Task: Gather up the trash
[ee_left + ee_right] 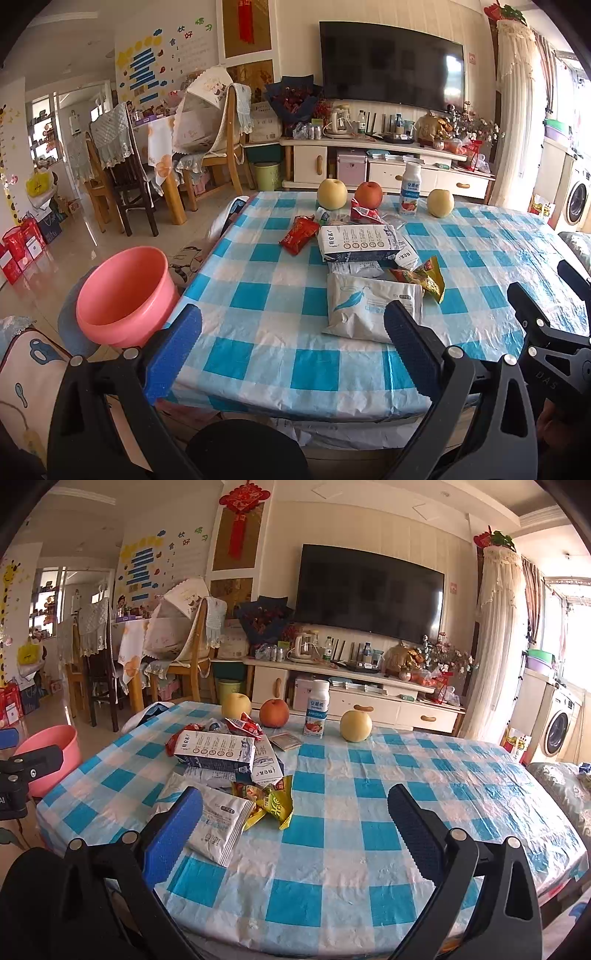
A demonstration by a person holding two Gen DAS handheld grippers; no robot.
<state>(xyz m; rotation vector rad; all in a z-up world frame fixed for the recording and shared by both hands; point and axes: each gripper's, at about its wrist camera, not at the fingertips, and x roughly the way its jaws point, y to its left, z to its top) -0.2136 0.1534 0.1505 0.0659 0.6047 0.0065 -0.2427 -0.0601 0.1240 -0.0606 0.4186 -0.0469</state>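
A: Both grippers are hovering spread and empty — the left gripper (291, 343) at the table's near edge, the right gripper (295, 823) beside the trash pile (225, 764).

B: The pink bin (125, 295) is sitting off the table's left edge. The white pouch (369, 310) is lying flat, so fingers are probably risking snagging the checked tablecloth (266, 295) and toppling the yogurt bottle (410, 190).

Glossy, wrinkled plastic tablecloth (280, 325), smooth pink plastic basin (125, 295), crinkly foil wrappers (271, 801), matt milk carton (216, 753).
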